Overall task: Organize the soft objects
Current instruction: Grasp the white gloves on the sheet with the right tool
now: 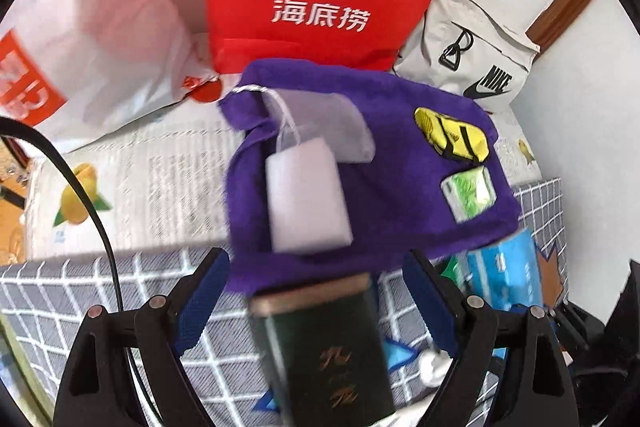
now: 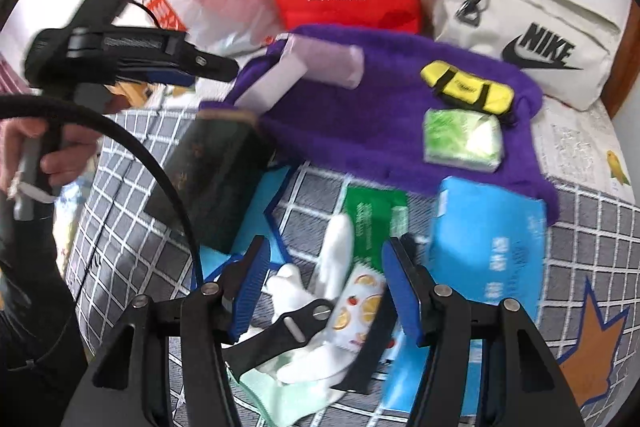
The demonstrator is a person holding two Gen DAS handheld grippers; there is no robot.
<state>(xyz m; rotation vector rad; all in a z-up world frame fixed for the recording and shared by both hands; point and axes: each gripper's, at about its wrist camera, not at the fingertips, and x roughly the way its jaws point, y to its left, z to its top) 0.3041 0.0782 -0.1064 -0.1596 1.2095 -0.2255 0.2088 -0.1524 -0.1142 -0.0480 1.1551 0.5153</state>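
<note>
A dark green tin [image 1: 324,347] stands between wide jaws, below purple cloth [image 1: 372,179].

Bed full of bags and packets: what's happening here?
A person holds tongs in each hand over a checked bedspread. The left tongs stand open above a dark green tin, gripping nothing. The right tongs hang over a white glove without closing on it. A purple cloth carries small packets.

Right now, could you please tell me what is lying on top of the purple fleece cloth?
On the purple fleece cloth lie a yellow-and-black pouch, a green tissue packet and pale white pads. Whatever it covers stays hidden.
</note>
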